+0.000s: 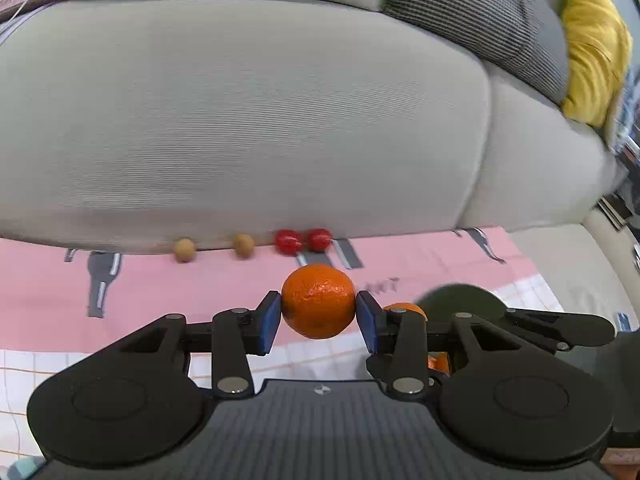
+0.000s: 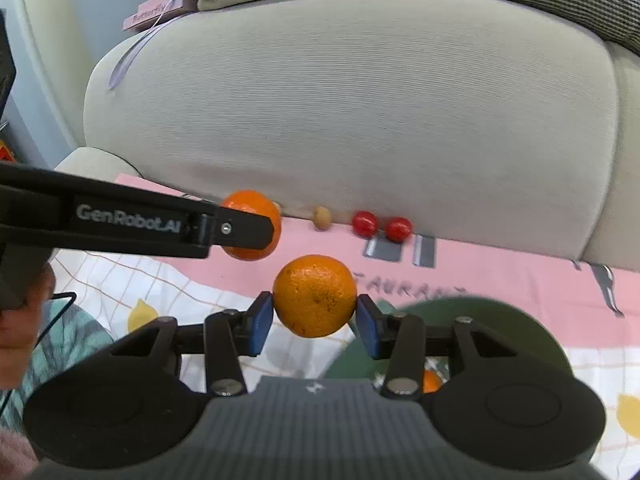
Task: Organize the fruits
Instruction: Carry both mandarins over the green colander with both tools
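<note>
Each gripper, left (image 1: 318,316) and right (image 2: 314,316), is clamping an orange (image 1: 318,300) at frame centre, open pink cloth (image 1: 160,288) stretching ahead to the sofa's edge (image 1: 240,120), while the right gripper is hiding most of a green bowl (image 2: 500,320).

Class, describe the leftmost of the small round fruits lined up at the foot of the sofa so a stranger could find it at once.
Start at the big beige sofa cushion and drop to where it meets the pink cloth. Four small fruits sit in a row there: the leftmost tan fruit, beside another tan fruit, is farthest from the two red fruits.
</note>
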Action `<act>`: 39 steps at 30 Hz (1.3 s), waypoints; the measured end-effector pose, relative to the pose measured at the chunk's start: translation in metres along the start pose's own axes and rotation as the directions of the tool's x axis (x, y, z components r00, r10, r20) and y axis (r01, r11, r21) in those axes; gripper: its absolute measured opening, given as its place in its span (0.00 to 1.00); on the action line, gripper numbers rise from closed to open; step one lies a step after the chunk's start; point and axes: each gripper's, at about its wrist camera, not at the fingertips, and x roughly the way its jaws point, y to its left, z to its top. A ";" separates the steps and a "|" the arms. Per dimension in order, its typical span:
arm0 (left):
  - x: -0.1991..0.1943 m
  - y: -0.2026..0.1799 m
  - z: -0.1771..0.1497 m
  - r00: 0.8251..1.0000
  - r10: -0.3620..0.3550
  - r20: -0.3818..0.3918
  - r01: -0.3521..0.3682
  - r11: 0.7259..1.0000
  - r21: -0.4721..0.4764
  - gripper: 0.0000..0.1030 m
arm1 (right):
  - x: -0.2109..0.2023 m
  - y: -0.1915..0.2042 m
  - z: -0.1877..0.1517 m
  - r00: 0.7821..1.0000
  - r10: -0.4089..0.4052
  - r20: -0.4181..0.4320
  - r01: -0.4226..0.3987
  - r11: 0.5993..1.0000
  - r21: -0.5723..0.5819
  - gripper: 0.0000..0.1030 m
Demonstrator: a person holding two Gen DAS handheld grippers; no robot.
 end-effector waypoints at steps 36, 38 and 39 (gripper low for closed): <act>0.046 -0.112 -0.039 0.978 -0.125 -0.166 0.167 0.948 0.269 0.45 | -0.024 -0.067 -0.061 0.982 -0.168 -0.087 0.161 0.983 -0.082 0.41; 0.052 -0.111 -0.039 0.977 -0.120 -0.178 0.166 0.949 0.270 0.45 | -0.018 -0.068 -0.061 0.980 -0.175 -0.097 0.165 0.981 -0.099 0.41; 0.055 -0.111 -0.039 0.976 -0.117 -0.183 0.165 0.948 0.272 0.45 | -0.015 -0.068 -0.061 0.979 -0.178 -0.102 0.167 0.980 -0.109 0.41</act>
